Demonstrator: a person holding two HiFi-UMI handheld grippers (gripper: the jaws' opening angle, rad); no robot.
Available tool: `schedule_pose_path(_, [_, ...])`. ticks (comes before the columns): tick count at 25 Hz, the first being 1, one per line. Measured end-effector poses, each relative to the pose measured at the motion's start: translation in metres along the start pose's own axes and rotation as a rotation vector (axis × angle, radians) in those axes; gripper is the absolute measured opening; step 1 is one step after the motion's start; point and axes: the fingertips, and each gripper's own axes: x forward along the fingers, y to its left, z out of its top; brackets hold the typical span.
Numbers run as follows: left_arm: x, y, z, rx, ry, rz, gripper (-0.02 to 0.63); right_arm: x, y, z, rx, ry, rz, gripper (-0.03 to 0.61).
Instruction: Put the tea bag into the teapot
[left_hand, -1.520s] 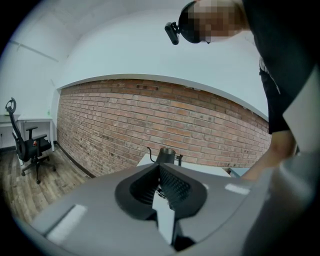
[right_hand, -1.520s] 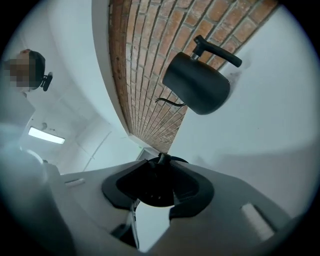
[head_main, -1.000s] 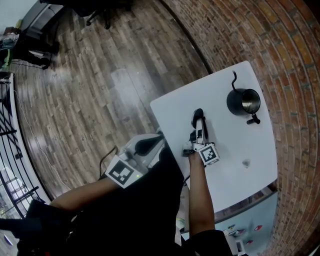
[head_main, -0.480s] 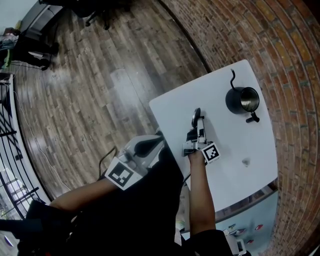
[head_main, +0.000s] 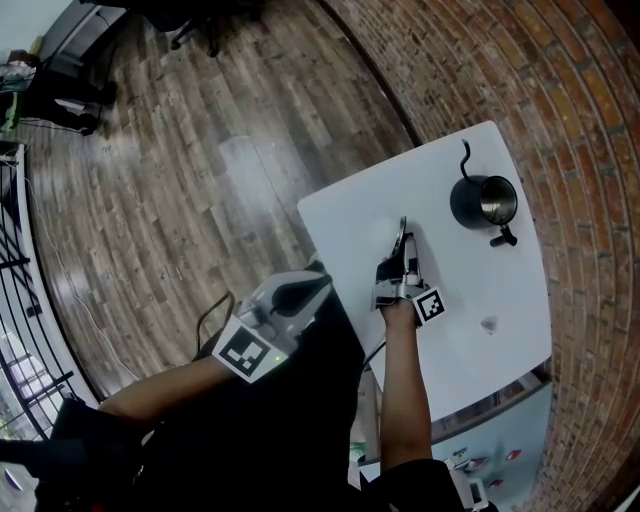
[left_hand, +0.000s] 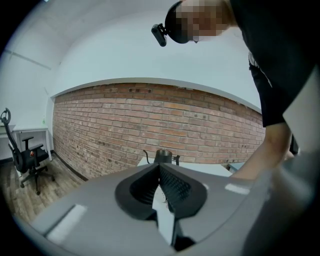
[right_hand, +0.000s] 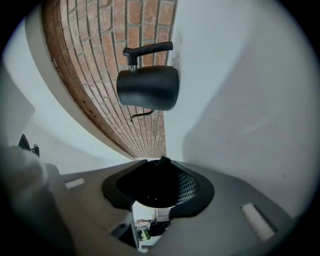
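The black teapot (head_main: 484, 203) stands open-topped at the far right of the white table (head_main: 470, 290); it also shows in the right gripper view (right_hand: 148, 87) and, small, in the left gripper view (left_hand: 162, 156). My right gripper (head_main: 402, 238) lies rolled on its side over the table's middle, shut on a black round lid (right_hand: 150, 187), which looks edge-on from above. Its jaws have just been opening a little, with the lid still between them. A small pale thing, probably the tea bag (head_main: 489, 325), lies nearer on the table. My left gripper (head_main: 316, 285) hangs shut and empty off the table's left edge.
A brick wall (head_main: 590, 150) runs along the table's far side. Wooden floor (head_main: 200, 170) lies to the left. In the left gripper view, an office chair (left_hand: 30, 160) stands by a desk at far left.
The right gripper has rolled about its own axis, so the lid went from face-on to edge-on in the head view. The left gripper has barely moved.
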Motion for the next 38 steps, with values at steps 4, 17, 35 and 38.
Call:
schedule_pose_path(4, [-0.001, 0.003, -0.001, -0.027, -0.010, 0.013, -0.001, -0.007, -0.009, 0.016, 0.039, -0.056, -0.029, 0.126])
schedule_pose_path(17, [0.002, 0.008, 0.000, -0.084, -0.022, 0.018, -0.002, -0.014, -0.010, 0.030, 0.084, -0.147, -0.039, 0.112])
schedule_pose_path(35, [0.026, 0.001, 0.019, -0.093, -0.065, -0.113, -0.001, -0.056, 0.032, 0.059, -0.232, -0.183, -0.061, 0.118])
schedule_pose_path(38, [0.029, -0.002, 0.023, -0.103, -0.064, -0.120, -0.002, -0.066, 0.049, 0.061, -0.285, -0.210, -0.049, 0.050])
